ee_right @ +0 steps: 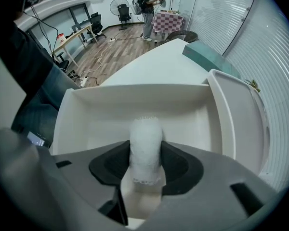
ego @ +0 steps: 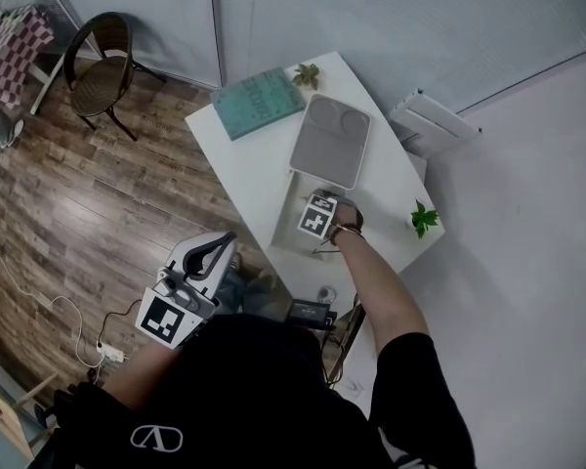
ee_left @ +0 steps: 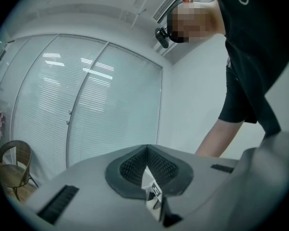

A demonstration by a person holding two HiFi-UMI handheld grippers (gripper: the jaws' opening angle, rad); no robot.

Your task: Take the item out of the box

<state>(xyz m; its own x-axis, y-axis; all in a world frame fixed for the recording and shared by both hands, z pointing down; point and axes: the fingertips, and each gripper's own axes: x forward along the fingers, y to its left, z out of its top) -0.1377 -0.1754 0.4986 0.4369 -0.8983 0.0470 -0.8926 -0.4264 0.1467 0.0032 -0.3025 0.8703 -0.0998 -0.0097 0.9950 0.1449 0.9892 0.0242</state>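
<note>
Right gripper (ee_right: 145, 160): reaches down into the open white box (ee_right: 135, 96) at the near right part of the table (ego: 254, 164). Jaws partly closed, pads against both sides of the white item (ee_right: 145, 137), a soft, roll-shaped piece with a lace-like edge. Grip looks made, judging by pad contact.

Item position: still inside the box, low between its walls, not lifted clear. Long axis runs straight ahead along the jaws toward the box's far wall, so the pads clamp across its narrow width. Judged next move: straight up and out. The lid (ego: 330, 140) lies open on the far side and should not obstruct.

Left gripper (ego: 207, 257): held off the table near the person's body, well apart from the box. Jaws together, holding nothing. The right gripper is plainly the working one.

View note: the head view shows only the right gripper's marker cube over the box and hides the item. Only the right gripper view shows the item and the pad contact.
</note>
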